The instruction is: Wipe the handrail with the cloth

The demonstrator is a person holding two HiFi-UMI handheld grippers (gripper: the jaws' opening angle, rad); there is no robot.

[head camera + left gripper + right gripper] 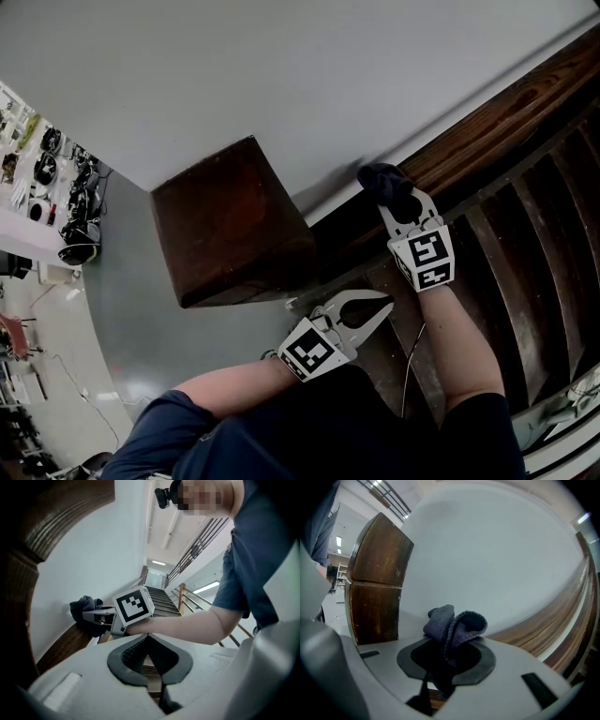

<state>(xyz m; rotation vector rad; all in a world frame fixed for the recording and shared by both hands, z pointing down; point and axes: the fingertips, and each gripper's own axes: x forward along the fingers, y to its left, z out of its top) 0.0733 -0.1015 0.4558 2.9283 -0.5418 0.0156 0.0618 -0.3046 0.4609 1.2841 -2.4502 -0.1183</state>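
Holding one cloth point(382, 180) on one handrail point(497, 122), the right tool point(403, 208) is clamped; left tool point(380, 305) closed empty.

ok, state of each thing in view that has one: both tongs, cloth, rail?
dark blue fabric cloth: bunched, gripped, resting on the rail's lower end.
right tongs: shut on the cloth.
left tongs: shut, empty, away from the rail.
dark brown wooden handrail: cloth at its lower end, the rest uncovered.
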